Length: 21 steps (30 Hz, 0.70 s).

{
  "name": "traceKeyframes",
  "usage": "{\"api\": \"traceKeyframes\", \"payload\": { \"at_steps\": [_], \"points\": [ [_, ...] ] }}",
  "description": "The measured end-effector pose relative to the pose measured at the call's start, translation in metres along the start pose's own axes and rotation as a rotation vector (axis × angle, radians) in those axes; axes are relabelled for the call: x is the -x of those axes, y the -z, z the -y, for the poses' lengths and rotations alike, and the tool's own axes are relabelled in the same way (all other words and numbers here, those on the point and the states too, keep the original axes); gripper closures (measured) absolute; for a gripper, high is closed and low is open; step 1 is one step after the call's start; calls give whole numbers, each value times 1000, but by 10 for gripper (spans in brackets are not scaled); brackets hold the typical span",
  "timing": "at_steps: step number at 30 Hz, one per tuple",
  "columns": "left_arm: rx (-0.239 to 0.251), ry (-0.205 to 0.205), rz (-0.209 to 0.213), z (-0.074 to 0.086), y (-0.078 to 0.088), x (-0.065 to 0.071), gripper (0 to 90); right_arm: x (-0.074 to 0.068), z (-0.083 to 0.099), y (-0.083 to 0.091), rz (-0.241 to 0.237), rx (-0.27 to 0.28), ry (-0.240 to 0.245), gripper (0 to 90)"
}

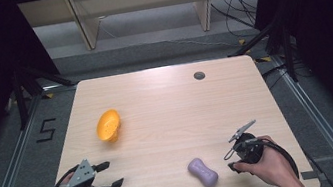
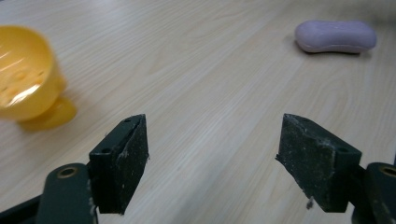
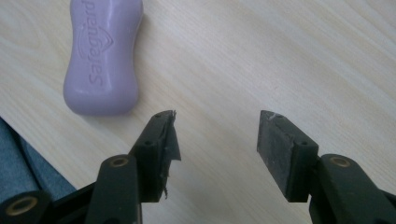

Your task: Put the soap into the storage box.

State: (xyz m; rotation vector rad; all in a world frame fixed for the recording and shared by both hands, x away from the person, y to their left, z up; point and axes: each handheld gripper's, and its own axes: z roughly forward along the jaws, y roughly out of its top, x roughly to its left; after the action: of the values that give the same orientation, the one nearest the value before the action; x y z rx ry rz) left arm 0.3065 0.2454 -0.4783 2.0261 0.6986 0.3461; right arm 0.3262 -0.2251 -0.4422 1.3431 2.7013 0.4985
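At the near left, the left gripper [image 1: 109,175] rests with its jaws spread wide and empty. Beyond it, left of centre, the yellow perforated soap dish [image 1: 108,125] lies tipped on its side; nudged, it would likely roll. The purple Safeguard soap bar [image 1: 203,172] lies flat near the table's [image 1: 166,103] near edge, right of centre. Just right of it, the right gripper [image 1: 230,159] is also parted and empty. A smooth, rounded bar could squirt from a pinch or slide off that edge.
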Motion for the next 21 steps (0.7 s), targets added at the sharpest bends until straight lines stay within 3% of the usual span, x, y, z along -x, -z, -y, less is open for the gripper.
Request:
{"api": "traceKeyframes", "payload": {
  "at_steps": [1, 2, 3, 4, 5, 6, 7, 8, 9, 11, 12, 13, 14, 15, 18, 19, 20, 21],
  "points": [
    [-15, -43, 19, -4, -4, 1, 237, 0, 0, 0, 0, 0, 0, 459],
    [-30, -51, 26, -8, -8, 4, 239, 2, 3, -3, 11, -38, -22, 459],
    [-35, -72, 46, -13, -12, 7, 239, 2, 3, -3, 11, -38, -22, 459],
    [-65, -130, 98, -24, -20, 12, 243, 5, 6, -6, 15, -37, -48, 464],
    [-79, -172, 118, -31, -24, 15, 243, 7, 7, -6, 17, -39, -54, 465],
    [-88, -199, 152, -38, -30, 19, 242, 8, 8, -7, 25, -42, -55, 468],
    [-88, -199, 152, -38, -30, 19, 242, 8, 8, -7, 25, -42, -55, 468],
    [-125, -291, 202, -53, -43, 27, 243, 8, 11, -6, 11, -16, -71, 469],
    [-125, -291, 202, -53, -43, 27, 242, 8, 11, -6, 11, -16, -71, 469],
    [-178, -379, 258, -69, -56, 37, 242, 9, 12, -6, 15, 2, -68, 467],
    [-257, -489, 320, -82, -70, 45, 242, 10, 13, -7, -12, 23, -67, 459],
    [-257, -489, 320, -82, -70, 45, 241, 10, 13, -7, -12, 23, -67, 459],
    [-284, -539, 365, -91, -86, 53, 241, 9, 15, -7, -39, 28, -83, 457],
    [-308, -567, 383, -96, -94, 55, 241, 8, 16, -8, -38, 21, -99, 457],
    [-315, -600, 388, -101, -108, 62, 245, 8, 18, -9, -35, 30, -97, 458],
    [-323, -629, 391, -105, -114, 63, 245, 4, 19, -8, -46, 17, -140, 458],
    [-336, -657, 403, -110, -119, 65, 246, 10, 21, -12, -20, 51, -69, 458],
    [-333, -659, 418, -113, -125, 66, 245, 6, 22, -10, -34, 45, -116, 458]
  ]
}}
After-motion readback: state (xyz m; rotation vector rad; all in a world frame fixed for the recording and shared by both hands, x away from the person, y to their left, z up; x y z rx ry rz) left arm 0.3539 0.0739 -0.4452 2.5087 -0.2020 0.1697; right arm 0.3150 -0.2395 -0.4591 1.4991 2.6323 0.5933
